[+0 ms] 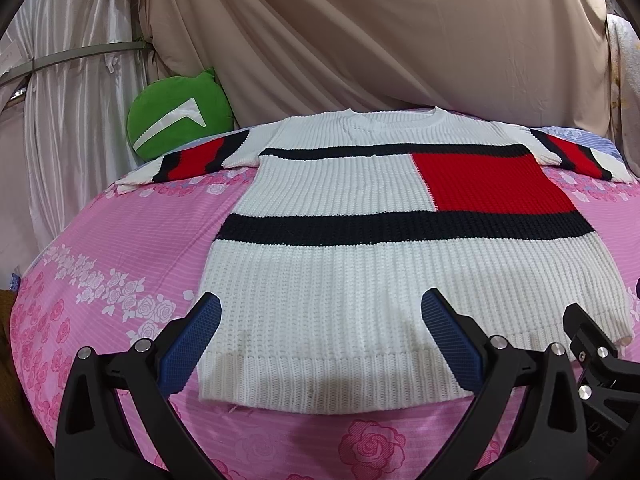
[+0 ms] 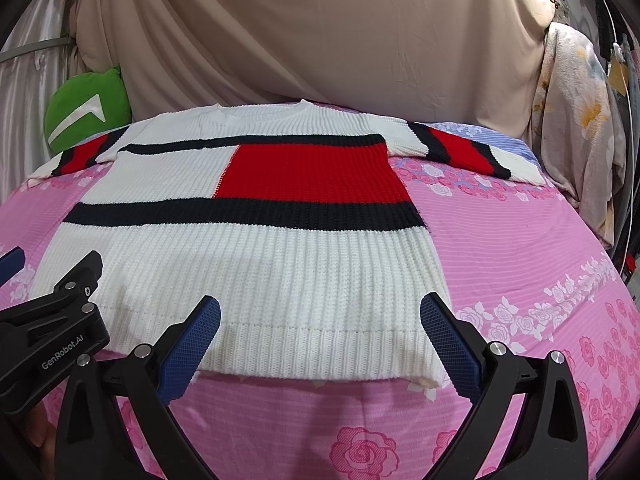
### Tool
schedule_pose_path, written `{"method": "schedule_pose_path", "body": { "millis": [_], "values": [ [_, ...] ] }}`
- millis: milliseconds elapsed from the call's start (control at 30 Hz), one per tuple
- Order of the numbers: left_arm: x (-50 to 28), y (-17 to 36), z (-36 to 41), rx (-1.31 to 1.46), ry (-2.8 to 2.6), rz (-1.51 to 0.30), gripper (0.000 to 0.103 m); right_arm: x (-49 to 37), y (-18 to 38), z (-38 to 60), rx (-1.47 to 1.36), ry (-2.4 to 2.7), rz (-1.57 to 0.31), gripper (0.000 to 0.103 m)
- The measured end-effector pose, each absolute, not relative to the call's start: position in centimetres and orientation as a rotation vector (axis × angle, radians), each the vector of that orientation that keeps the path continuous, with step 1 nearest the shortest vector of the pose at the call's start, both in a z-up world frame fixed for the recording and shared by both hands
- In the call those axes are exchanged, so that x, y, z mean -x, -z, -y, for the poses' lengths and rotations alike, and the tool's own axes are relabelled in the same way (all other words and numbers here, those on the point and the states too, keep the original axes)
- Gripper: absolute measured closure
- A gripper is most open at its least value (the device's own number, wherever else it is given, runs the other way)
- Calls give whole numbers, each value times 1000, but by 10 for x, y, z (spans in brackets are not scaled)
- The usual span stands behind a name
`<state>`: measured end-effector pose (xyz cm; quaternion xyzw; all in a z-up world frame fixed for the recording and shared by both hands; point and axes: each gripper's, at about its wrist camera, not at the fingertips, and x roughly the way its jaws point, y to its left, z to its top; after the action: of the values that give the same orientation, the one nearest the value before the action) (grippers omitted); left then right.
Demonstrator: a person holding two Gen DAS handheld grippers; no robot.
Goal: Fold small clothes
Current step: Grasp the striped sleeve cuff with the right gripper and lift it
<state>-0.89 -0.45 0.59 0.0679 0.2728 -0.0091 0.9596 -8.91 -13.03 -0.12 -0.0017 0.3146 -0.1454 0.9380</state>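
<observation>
Knit sweater [image 1: 360,280] lies flat, sleeves spread, on the pink rose-print bedsheet [image 1: 100,280]. Beige drape [image 1: 360,40] behind; green cushion [image 1: 180,116] far left. Left claw [image 1: 320,312] and right claw [image 2: 320,316] released, at the hem.

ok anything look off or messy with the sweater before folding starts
Nothing stands out. The sweater lies flat and face up on the pink bedsheet, both sleeves spread sideways, hem straight. Both grippers, left and right, are open near the hem.

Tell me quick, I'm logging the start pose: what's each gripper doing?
Left gripper: open, holding nothing, over the sweater hem.
Right gripper: open, holding nothing, over the same hem.
</observation>
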Motion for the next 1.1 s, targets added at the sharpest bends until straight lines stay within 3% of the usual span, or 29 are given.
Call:
{"method": "schedule_pose_path", "body": {
  "millis": [233, 500, 700, 933, 967, 1033, 1100],
  "values": [
    [1, -7, -13, -18, 100, -598, 5, 94, -15, 188, -196, 160, -595, 5],
    [-27, -30, -43, 50, 136, -598, 5, 44, -53, 391, -278, 448, -542, 5],
    [-70, -51, -43, 9, 152, -551, 5, -12, -40, 551, -591, 541, -547, 5],
    [-125, -40, -30, -50, 179, -648, 5, -66, -6, 634, -757, 629, -637, 8],
    [-135, -37, -29, -47, 182, -676, 5, -70, -8, 639, -765, 645, -619, 11],
    [-149, -32, -28, -42, 181, -715, 5, -80, -14, 642, -770, 624, -592, 28],
    [-160, -29, -29, -36, 176, -730, 5, -97, -20, 643, -799, 579, -597, 67]
  ]
}}
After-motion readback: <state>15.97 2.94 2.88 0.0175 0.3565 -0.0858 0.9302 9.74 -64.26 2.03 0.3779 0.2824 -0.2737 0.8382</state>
